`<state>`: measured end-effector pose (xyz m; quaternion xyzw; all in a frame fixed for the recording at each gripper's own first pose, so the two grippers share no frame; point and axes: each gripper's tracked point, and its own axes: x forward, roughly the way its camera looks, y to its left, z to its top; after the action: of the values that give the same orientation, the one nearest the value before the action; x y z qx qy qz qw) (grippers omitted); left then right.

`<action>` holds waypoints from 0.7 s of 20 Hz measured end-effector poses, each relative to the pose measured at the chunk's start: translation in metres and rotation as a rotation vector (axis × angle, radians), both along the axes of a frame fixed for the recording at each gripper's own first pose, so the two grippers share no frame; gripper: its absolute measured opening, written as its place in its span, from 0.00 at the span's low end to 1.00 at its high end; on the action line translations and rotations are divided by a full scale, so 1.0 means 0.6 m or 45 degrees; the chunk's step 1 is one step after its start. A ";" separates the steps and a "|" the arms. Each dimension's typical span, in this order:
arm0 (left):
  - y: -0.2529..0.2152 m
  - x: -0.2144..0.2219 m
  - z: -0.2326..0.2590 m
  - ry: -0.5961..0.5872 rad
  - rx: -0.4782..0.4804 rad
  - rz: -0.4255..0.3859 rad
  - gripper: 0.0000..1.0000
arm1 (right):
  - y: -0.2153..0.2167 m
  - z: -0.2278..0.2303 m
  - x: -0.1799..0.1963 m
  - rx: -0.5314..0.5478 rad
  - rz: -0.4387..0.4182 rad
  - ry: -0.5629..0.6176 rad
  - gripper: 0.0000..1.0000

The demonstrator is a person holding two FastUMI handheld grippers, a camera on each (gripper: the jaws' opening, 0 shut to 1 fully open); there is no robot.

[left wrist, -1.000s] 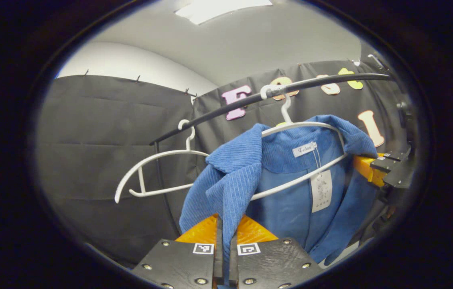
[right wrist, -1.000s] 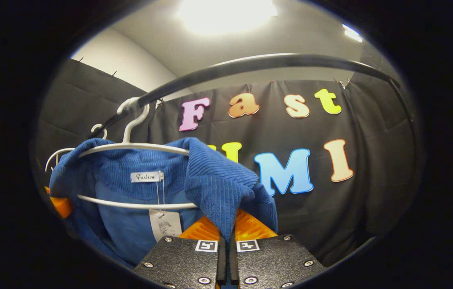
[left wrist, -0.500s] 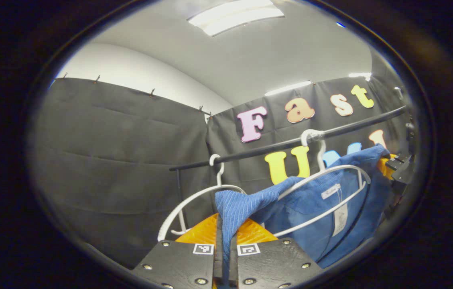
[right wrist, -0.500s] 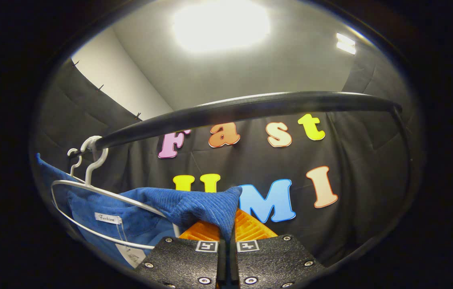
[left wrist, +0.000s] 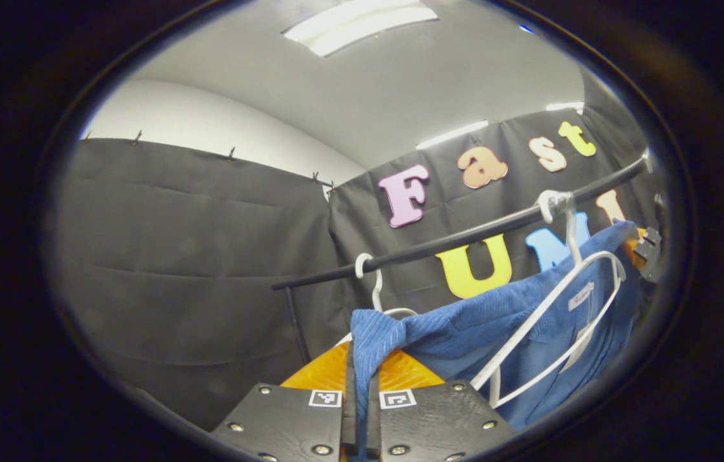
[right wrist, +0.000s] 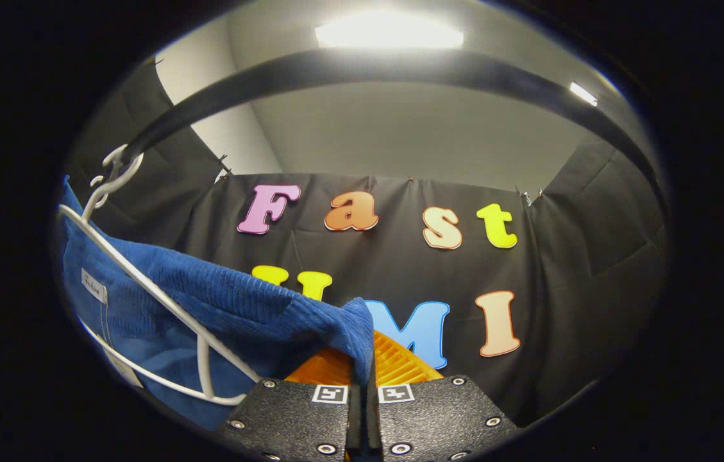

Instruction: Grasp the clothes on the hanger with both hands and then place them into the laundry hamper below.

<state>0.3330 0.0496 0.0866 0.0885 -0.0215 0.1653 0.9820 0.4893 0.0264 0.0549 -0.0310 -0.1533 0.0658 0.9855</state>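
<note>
- Left gripper: its fingers are closed together on a fold of the blue shirt; the cloth runs down into the narrow gap between them; both fingers press on it.
- Right gripper: its fingers are also closed, with a corner of the shirt pinched between them; the cloth goes up and away to the left from the grip.
- The shirt is stretched between the two grippers and it is on the white hanger; in the left gripper view the hanger is tilted, with its lower bar in front of the cloth and the collar tag beside it; in the right gripper view the hanger lies across the cloth at the left edge.
- In the left gripper view the other gripper shows at the far right edge, touching the far shoulder of the shirt; its fingers are too small to judge there.
- The hook of the hanger is over the black rail; a second, bare hanger hangs on the same rail more to the left, mostly behind the shirt.
- In the right gripper view the rail curves across the top, above the gripper.
- Behind is the black cloth wall; above it a pale ceiling with a lamp.
</note>
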 end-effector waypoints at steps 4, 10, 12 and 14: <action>-0.020 0.009 -0.073 0.081 -0.091 -0.100 0.06 | -0.003 -0.074 0.014 -0.020 -0.011 0.152 0.03; -0.062 0.018 -0.104 0.076 -0.030 -0.186 0.06 | -0.028 -0.162 0.003 -0.049 -0.042 0.299 0.03; -0.065 -0.002 -0.122 0.105 -0.011 -0.188 0.05 | -0.032 -0.180 -0.016 -0.061 -0.044 0.327 0.03; -0.052 -0.028 -0.158 0.150 -0.039 -0.188 0.06 | -0.032 -0.196 -0.039 -0.071 -0.039 0.351 0.03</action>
<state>0.3164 0.0183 -0.0080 0.0811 0.0325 0.0872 0.9924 0.4657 0.0074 -0.0627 -0.0514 -0.0142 0.0584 0.9969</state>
